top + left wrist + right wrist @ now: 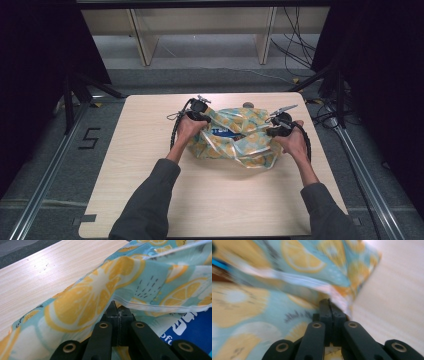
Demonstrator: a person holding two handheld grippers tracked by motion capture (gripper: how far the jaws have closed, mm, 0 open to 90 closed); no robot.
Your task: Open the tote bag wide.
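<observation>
A teal bag printed with lemon slices [250,142] lies crumpled in the middle of the wooden table [150,170]. My left gripper [202,118] is shut on the bag's left rim; in the left gripper view the closed jaws [117,311] pinch the seamed edge of the bag [100,292]. My right gripper [273,131] is shut on the right rim, and the right gripper view is blurred, with its jaws [328,305] closed on the bag's cloth [294,282]. A blue printed pack [226,133] lies inside the bag's mouth [195,330].
The person's forearms in grey sleeves [150,200] come in from the bottom. Bare tabletop surrounds the bag [37,275]. Beyond the table's far edge stand pale shelf legs [142,45] and loose cables [295,45]. Metal rails [45,180] flank the table.
</observation>
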